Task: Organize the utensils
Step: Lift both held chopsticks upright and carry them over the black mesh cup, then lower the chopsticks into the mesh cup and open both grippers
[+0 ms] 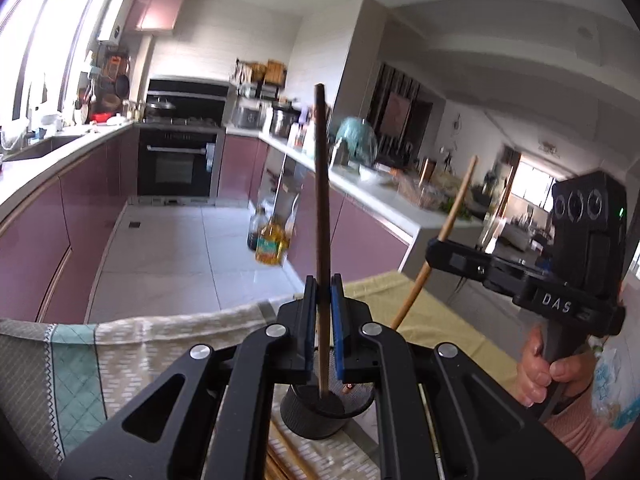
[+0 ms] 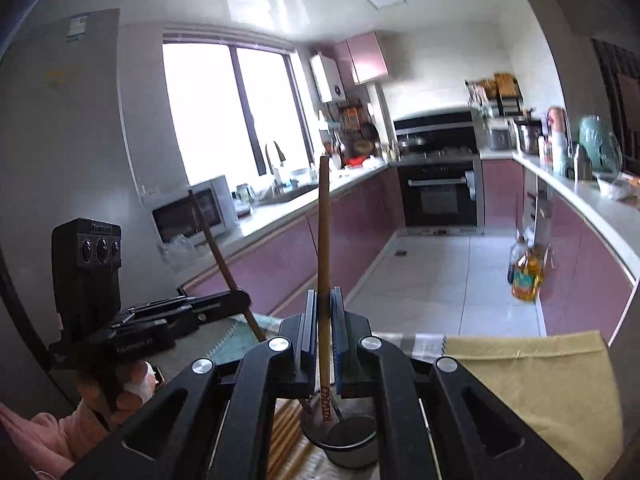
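- The left gripper (image 1: 323, 292) is clamped tight on a dark brown chopstick (image 1: 321, 184), which stands nearly upright between its pads.
- The lower end of that chopstick dips toward the mouth of a black mesh holder (image 1: 316, 412), which sits just below the gripper; whether the tip touches the holder cannot be told.
- The right gripper (image 2: 323, 306) is pinched shut on a light bamboo chopstick (image 2: 324, 240), also close to upright, with a red-patterned lower end.
- That lower end hangs just above the holder (image 2: 344, 440), at its left rim.
- In the left wrist view the right gripper (image 1: 434, 246) shows to the right of the holder and higher, with the bamboo chopstick (image 1: 448, 228) slanting through it; a hand (image 1: 540, 372) wraps its handle.
- In the right wrist view the left gripper (image 2: 240, 294) shows to the left of the holder, the dark chopstick (image 2: 216, 248) leaning through it, with a hand (image 2: 128, 388) in a pink sleeve on its grip.
- More bamboo chopsticks (image 2: 286, 444) lie flat just left of the holder, on a patterned cloth (image 1: 120, 344).
- A yellow cloth (image 2: 532, 376) lies to the right of the holder.
- Well beyond the holder, a bottle of oil (image 1: 272, 244) stands on the kitchen floor against purple cabinets (image 1: 360, 232).
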Tool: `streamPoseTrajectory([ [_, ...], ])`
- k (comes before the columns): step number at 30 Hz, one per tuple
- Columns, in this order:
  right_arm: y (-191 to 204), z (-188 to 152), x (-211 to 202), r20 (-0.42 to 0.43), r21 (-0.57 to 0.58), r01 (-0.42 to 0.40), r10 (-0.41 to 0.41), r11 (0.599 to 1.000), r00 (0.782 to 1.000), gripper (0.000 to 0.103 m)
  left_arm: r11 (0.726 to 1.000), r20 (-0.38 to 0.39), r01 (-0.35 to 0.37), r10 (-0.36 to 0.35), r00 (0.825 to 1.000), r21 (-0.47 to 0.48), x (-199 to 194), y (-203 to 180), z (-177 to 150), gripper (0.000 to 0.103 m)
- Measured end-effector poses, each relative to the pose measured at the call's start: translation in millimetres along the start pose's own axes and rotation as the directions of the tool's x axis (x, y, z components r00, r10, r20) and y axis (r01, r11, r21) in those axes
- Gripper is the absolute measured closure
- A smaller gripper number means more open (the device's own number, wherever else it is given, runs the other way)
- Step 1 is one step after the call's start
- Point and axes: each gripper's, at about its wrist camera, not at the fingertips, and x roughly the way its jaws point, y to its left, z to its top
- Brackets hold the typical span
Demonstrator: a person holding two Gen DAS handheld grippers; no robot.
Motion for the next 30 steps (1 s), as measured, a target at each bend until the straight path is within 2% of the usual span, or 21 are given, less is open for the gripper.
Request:
streamPoseTrajectory([
  [3, -7, -10, 19, -0.087, 0.008, 0.005, -0.004, 1.000, 0.996, 0.098, 1.000, -0.080, 0.004, -0.003, 0.997, 0.015, 26, -4, -11, 0.095],
  [8, -13, -28, 56, -0.248, 0.011, 0.000, 0.003, 1.000, 0.969, 0.097, 1.000, -0.179, 0.000, 0.005, 0.984, 0.029, 58, 0, -32, 0.095],
  [12, -17, -33, 77, -0.300, 0.031, 0.013, -0.003, 0.999, 0.954, 0.097, 0.999, -0.212, -0.012, 0.019, 0.977, 0.032, 77, 12, -42, 0.095],
  [18, -23, -38, 87, -0.301, 0.071, 0.041, -0.018, 0.997, 0.953, 0.095, 0.999, -0.224, -0.033, 0.041, 0.974, 0.037, 89, 19, -44, 0.095],
  [21, -27, -37, 90, -0.287, 0.096, 0.049, -0.019, 0.994, 0.958, 0.091, 0.998, -0.216, -0.048, 0.053, 0.975, 0.030, 83, 24, -47, 0.084],
  [22, -28, -37, 90, -0.281, 0.101, 0.053, -0.023, 0.994, 0.959, 0.084, 0.998, -0.206, -0.056, 0.061, 0.977, 0.029, 80, 25, -47, 0.081],
  [24, -29, -37, 88, -0.262, 0.107, 0.059, -0.029, 0.992, 0.965, 0.082, 0.997, -0.194, -0.067, 0.070, 0.979, 0.024, 73, 28, -49, 0.081],
  [28, -24, -40, 70, -0.204, 0.106, 0.059, -0.037, 0.993, 0.978, 0.081, 0.991, -0.129, -0.133, 0.134, 0.983, 0.024, 45, 35, -55, 0.067],
  [30, -16, -43, 55, -0.171, 0.085, 0.042, -0.027, 0.995, 0.985, 0.074, 0.987, -0.099, -0.161, 0.163, 0.982, 0.026, 28, 38, -58, 0.063],
])
